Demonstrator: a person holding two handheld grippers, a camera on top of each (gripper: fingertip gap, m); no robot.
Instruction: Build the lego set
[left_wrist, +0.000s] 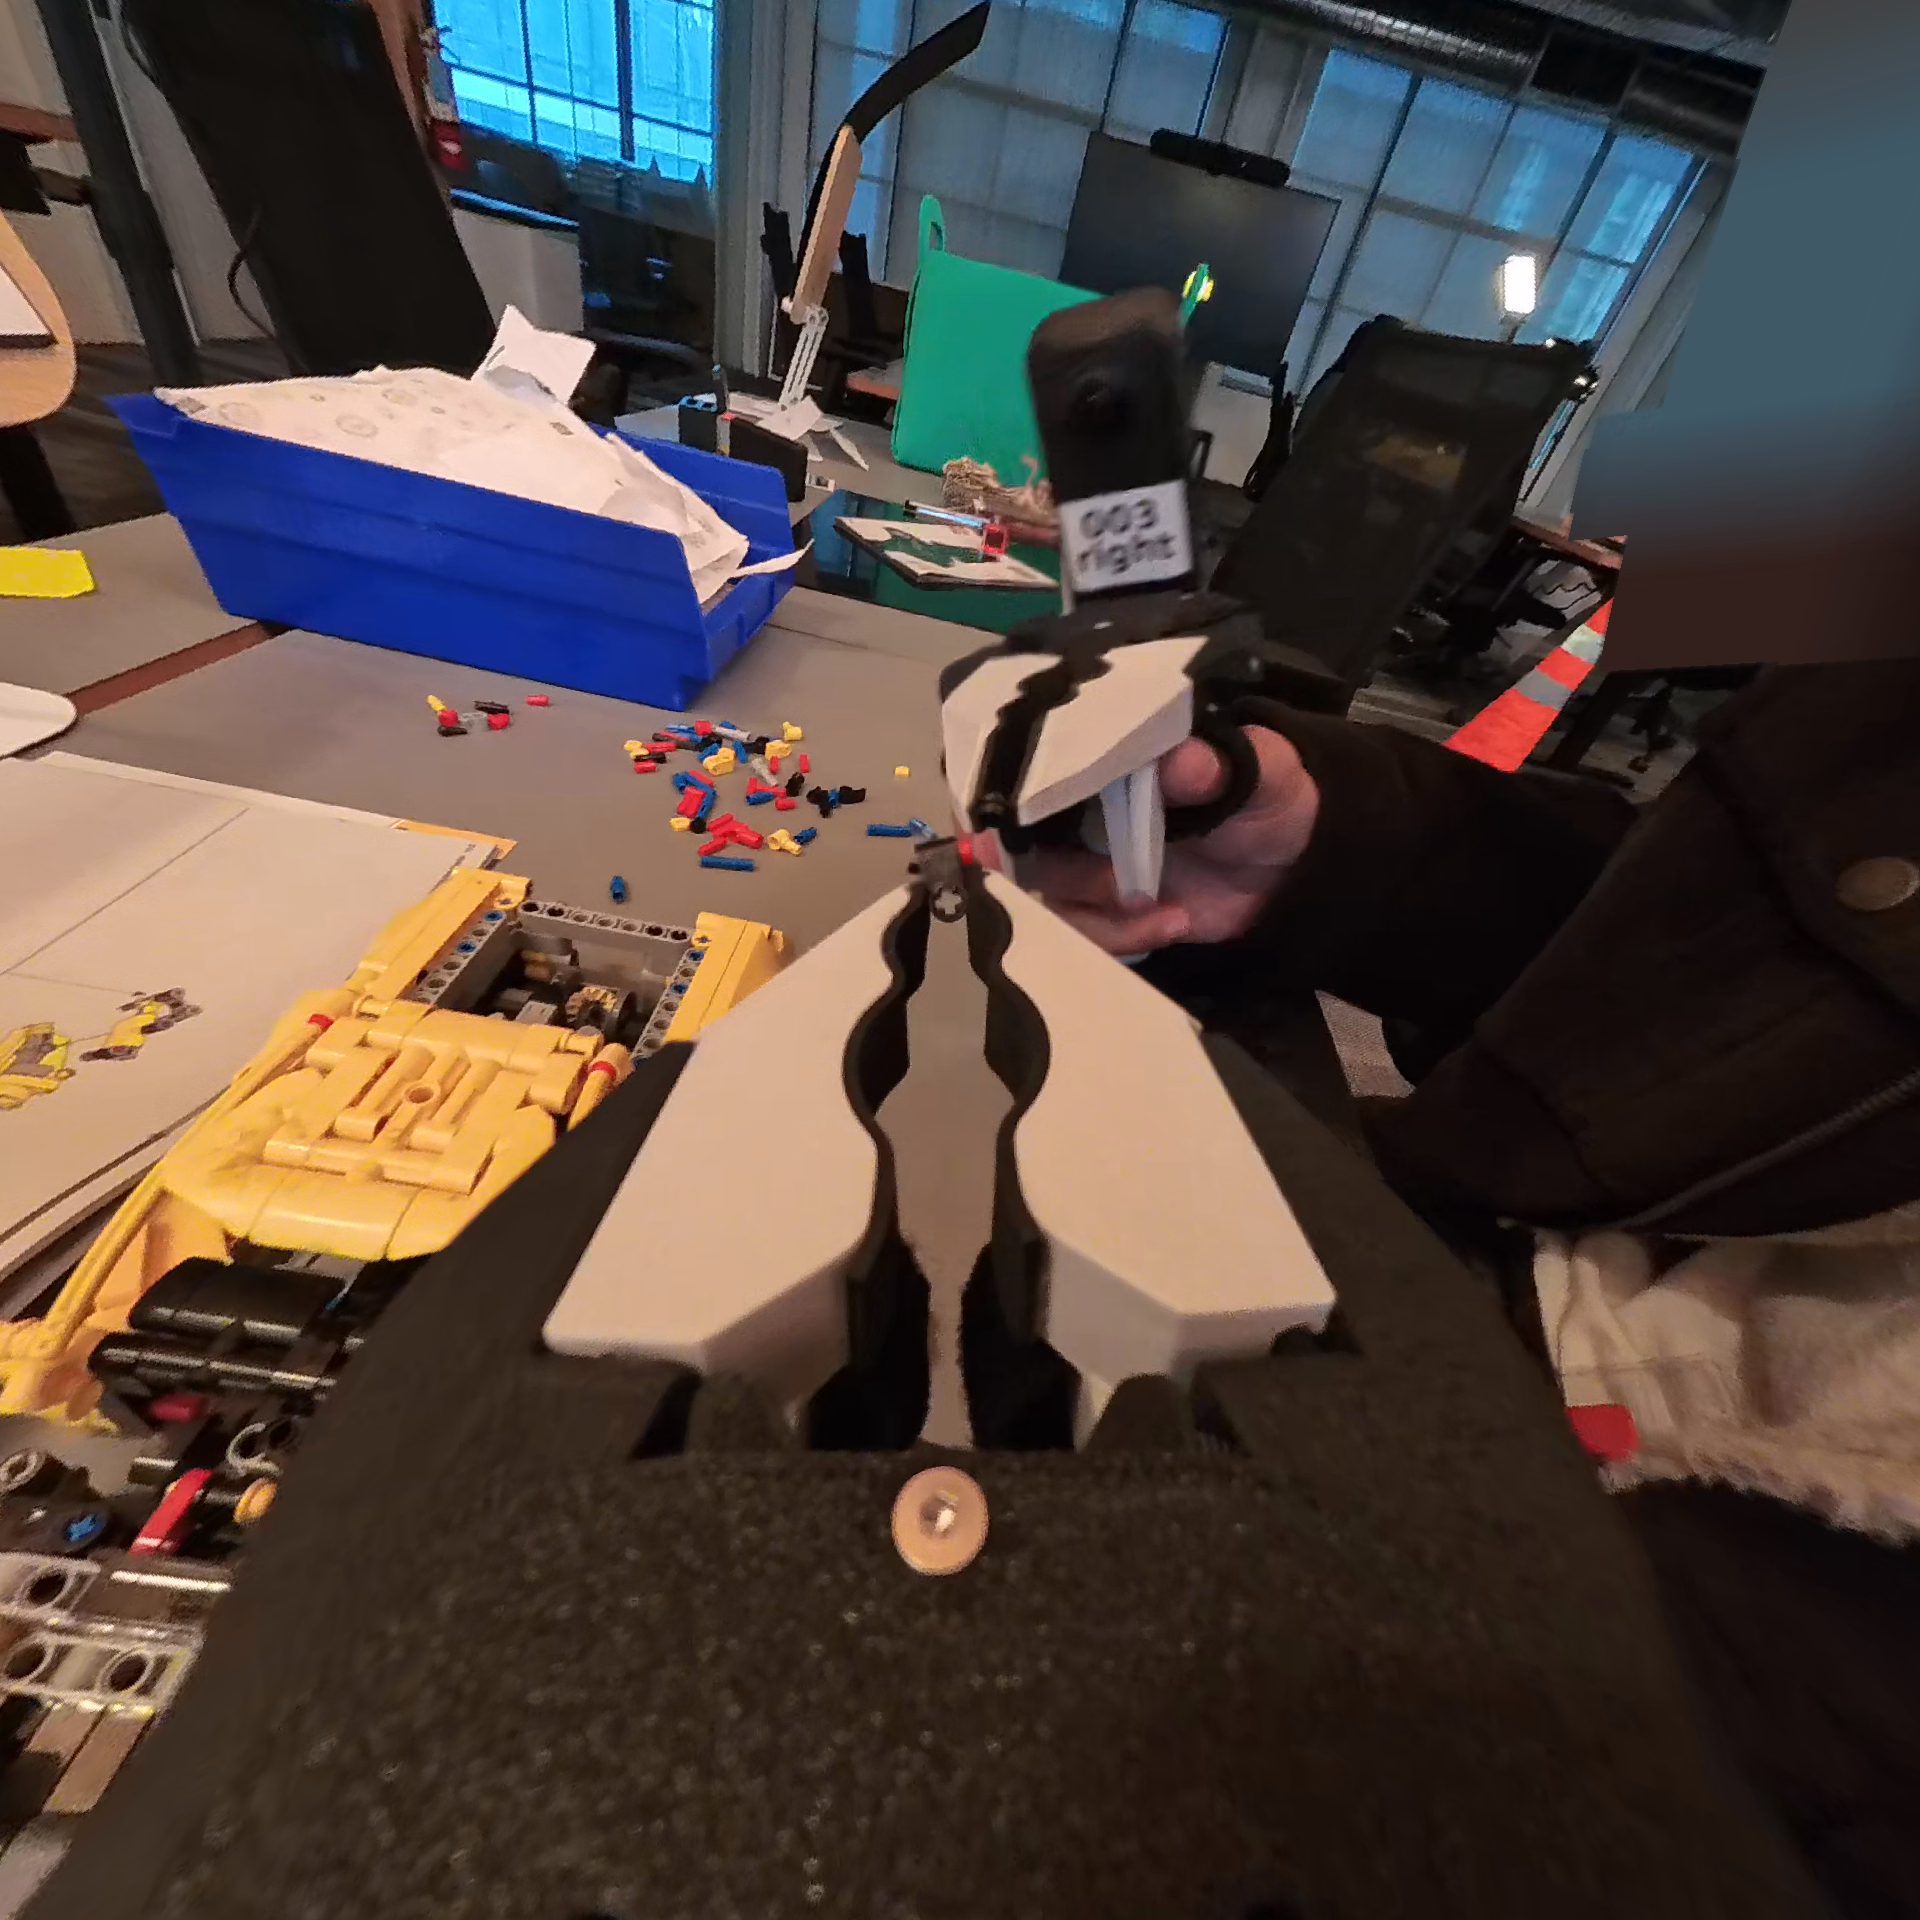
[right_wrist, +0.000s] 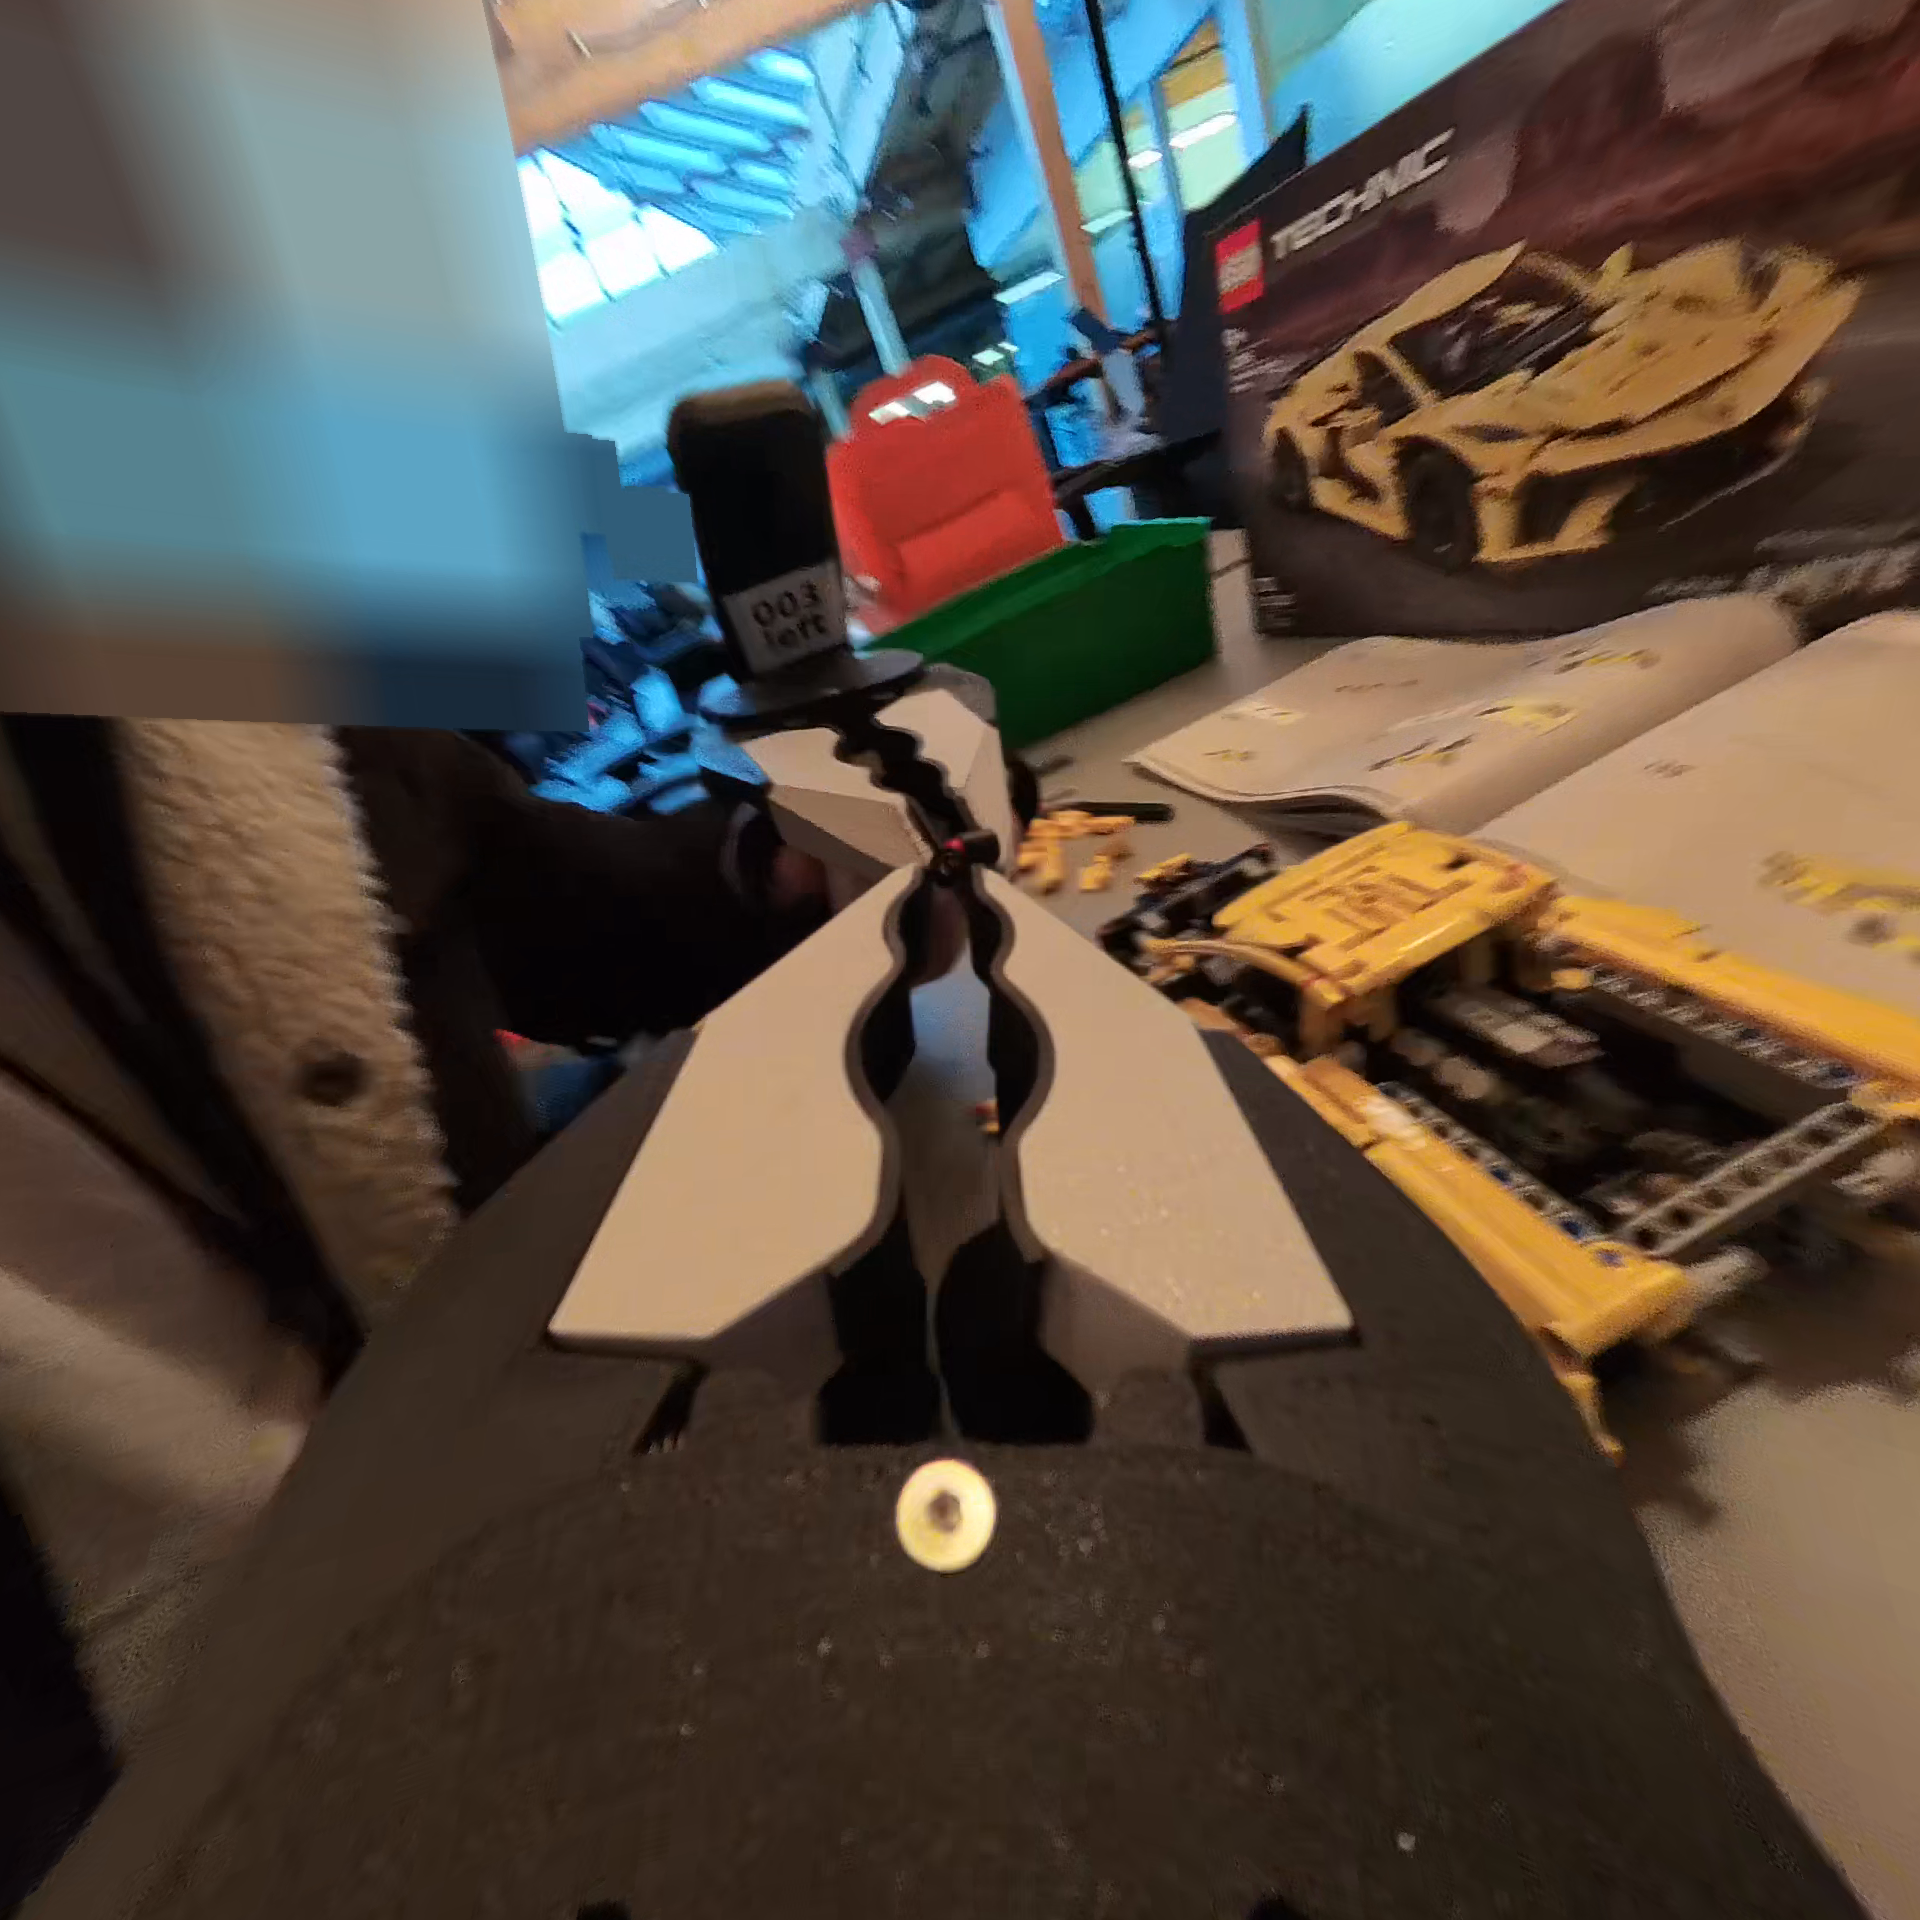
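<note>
My left gripper (left_wrist: 945, 896) is shut on a small grey connector piece (left_wrist: 943, 902), held in the air above the table. My right gripper (right_wrist: 948, 871) meets it tip to tip and is shut on a small red pin (left_wrist: 966, 850); the pin also shows in the right wrist view (right_wrist: 951, 854). The two pieces touch at the tips. The half-built yellow car (left_wrist: 395, 1101) lies on the table to the left of my left gripper, and in the right wrist view (right_wrist: 1455, 997) to the right. Loose small pieces (left_wrist: 743, 790) lie scattered beyond it.
A blue bin (left_wrist: 457, 551) with crumpled paper bags stands at the back. Open instruction booklets (left_wrist: 156, 935) lie beside the car. In the right wrist view a green bin (right_wrist: 1070, 623) and the set's box (right_wrist: 1558, 395) stand behind. A person in a dark jacket (left_wrist: 1558, 987) holds the grippers. My left and right fingertips are right by each other.
</note>
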